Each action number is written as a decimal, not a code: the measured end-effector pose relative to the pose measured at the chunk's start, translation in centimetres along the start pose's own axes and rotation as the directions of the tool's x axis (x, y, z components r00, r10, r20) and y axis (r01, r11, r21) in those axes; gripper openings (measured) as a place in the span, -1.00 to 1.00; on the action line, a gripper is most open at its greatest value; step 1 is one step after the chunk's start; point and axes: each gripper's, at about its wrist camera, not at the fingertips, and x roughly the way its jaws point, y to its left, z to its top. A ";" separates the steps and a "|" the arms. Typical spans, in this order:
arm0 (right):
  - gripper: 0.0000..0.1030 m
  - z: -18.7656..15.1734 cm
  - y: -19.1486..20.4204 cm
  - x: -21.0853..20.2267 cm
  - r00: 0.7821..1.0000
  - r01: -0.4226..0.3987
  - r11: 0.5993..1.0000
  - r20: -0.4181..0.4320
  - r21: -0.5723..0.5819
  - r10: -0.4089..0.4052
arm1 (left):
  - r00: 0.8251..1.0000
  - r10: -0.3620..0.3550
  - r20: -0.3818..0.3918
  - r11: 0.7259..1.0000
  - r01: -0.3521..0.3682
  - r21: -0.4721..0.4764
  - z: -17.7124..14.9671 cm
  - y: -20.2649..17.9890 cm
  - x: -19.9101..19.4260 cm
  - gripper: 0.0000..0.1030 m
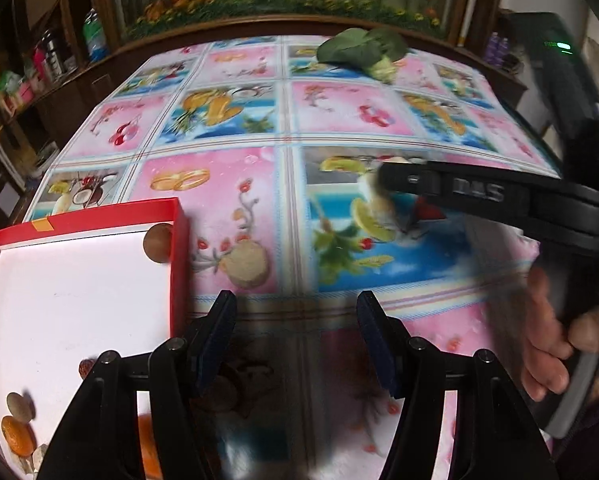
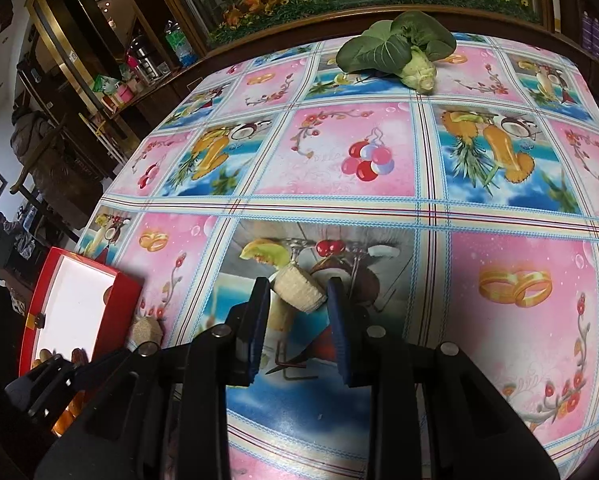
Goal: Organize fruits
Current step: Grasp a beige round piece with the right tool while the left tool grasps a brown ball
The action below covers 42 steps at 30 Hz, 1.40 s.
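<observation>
While the right gripper (image 2: pixel 297 300) is hovering low over the fruit-print tablecloth (image 2: pixel 499 216), its blue-padded jaws are bracketing a pale, rough-skinned cylindrical piece (image 2: pixel 299 290) — it looks like a cut chunk of fruit or root, I can't name it closer. The pads are sitting on either side of it; whether they are already squeezing or just closing in, I cannot tell from this angle.

Over on the other side, the left gripper (image 1: pixel 297 344) is hanging spread wide with nothing between its pads, close to the red tray (image 1: pixel 177 248) and just right of its near corner. That tray, white inside, is already holding a brown round fruit (image 1: pixel 157 244) in its far right corner, plus an orange mandarin (image 1: pixel 17 434) and a few small brownish pieces at the near edge. A second pale chunk (image 1: pixel 245 266) is lying on the cloth just right of the tray wall. Far beyond the tray, a head of bok choy (image 2: pixel 399 52) is resting at the table's back edge.

So my read: the pick-up step is in hand, with the right claw taking the chunk. Next, I'd judge, it needs a firm pinch, a lift clear of the cloth, and a swing leftward over the red wall before letting go.
</observation>
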 end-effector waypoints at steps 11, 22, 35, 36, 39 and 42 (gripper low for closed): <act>-0.39 0.1 -0.3 0.1 1.000 -0.018 1.000 -0.008 0.023 0.019 | 1.000 -0.015 -0.009 1.000 0.016 0.007 1.7 -0.3 1.6 0.19; -0.39 0.1 -0.4 0.1 0.999 -0.032 0.999 -0.012 0.031 0.032 | 0.999 0.013 0.032 1.000 -0.013 -0.004 2.4 0.1 1.1 0.19; -0.39 0.1 -0.3 0.1 0.999 -0.029 0.999 -0.012 0.025 0.030 | 1.000 0.012 0.024 0.998 -0.013 0.063 3.2 -1.4 2.3 -0.58; -0.39 0.1 -0.4 0.1 0.999 -0.029 0.999 -0.012 0.025 0.030 | 1.000 0.009 0.023 0.998 -0.010 0.055 3.1 -1.4 2.3 -0.58; -0.39 0.1 -0.2 0.1 1.000 -0.024 0.999 -0.016 0.024 0.025 | 1.000 0.017 0.026 0.999 -0.018 0.047 2.6 -1.5 2.0 -0.58; -0.39 0.2 -0.4 0.1 0.999 -0.026 0.999 -0.023 0.033 0.027 | 0.999 0.017 0.028 1.000 -0.017 0.024 2.0 -1.5 1.5 -0.58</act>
